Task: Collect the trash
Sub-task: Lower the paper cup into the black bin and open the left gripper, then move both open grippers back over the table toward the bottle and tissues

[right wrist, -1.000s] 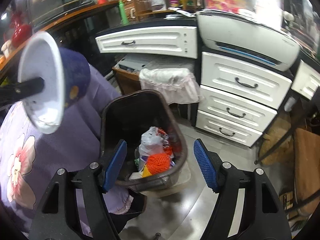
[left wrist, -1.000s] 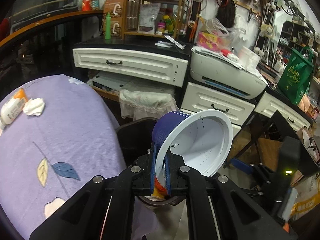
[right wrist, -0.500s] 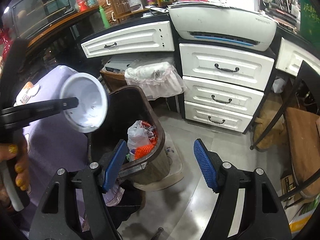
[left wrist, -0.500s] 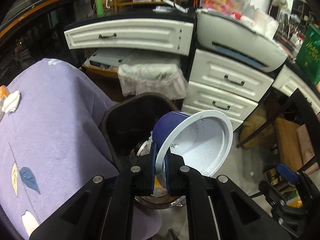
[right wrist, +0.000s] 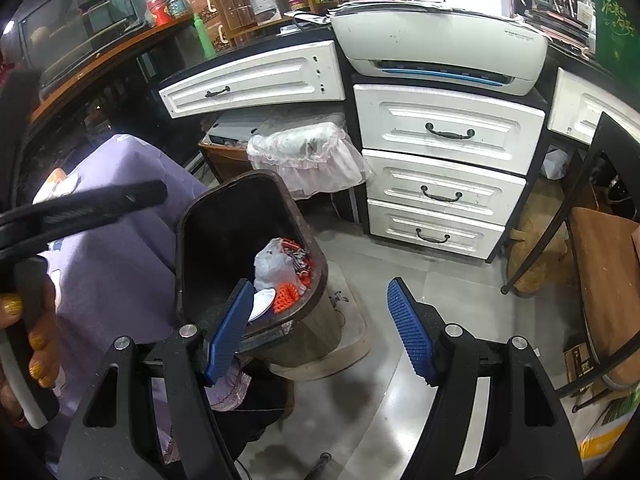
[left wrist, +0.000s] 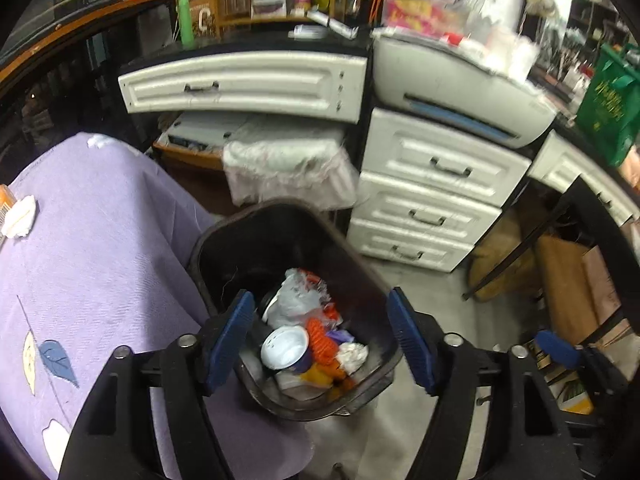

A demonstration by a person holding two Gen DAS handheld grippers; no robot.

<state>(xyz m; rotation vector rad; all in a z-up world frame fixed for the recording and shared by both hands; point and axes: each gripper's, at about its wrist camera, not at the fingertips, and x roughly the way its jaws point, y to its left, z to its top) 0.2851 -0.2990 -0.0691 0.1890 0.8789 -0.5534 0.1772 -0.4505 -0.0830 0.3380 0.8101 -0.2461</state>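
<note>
The blue bowl (left wrist: 285, 350) lies in the dark bin (left wrist: 224, 236) on its side, its white mouth turned up, among an orange net (left wrist: 320, 340), a grey plastic bag (left wrist: 294, 300) and a crumpled white tissue (left wrist: 352, 354). Half a second earlier it was clamped by its rim between the fingers of the left gripper (left wrist: 320, 338), tilted over the bin. Those blue-padded fingers now stand wide apart and released, straddling the bin's near rim with nothing between them.

From the right wrist view, the bowl (right wrist: 263, 304) shows as a white disc low in the bin (right wrist: 208, 216), beside the net (right wrist: 286, 298) and under the bag (right wrist: 276, 266). The left gripper (right wrist: 96, 204) reaches in from the left edge above the purple cloth, where it earlier carried the bowl; it now carries nothing. The hand (right wrist: 28, 336) on its handle has yellow-painted nails.

The right gripper (right wrist: 320, 332) is spread open and empty, as it was before, one finger (right wrist: 228, 334) over the bin's near rim and the other over the grey floor (right wrist: 400, 272).

The cloth-draped bench (left wrist: 100, 260) sits just left of the bin, with a white wad (left wrist: 22, 216) still lying on it near its left edge. Behind the bin stand white drawers (left wrist: 432, 200) and a printer (left wrist: 460, 96).
</note>
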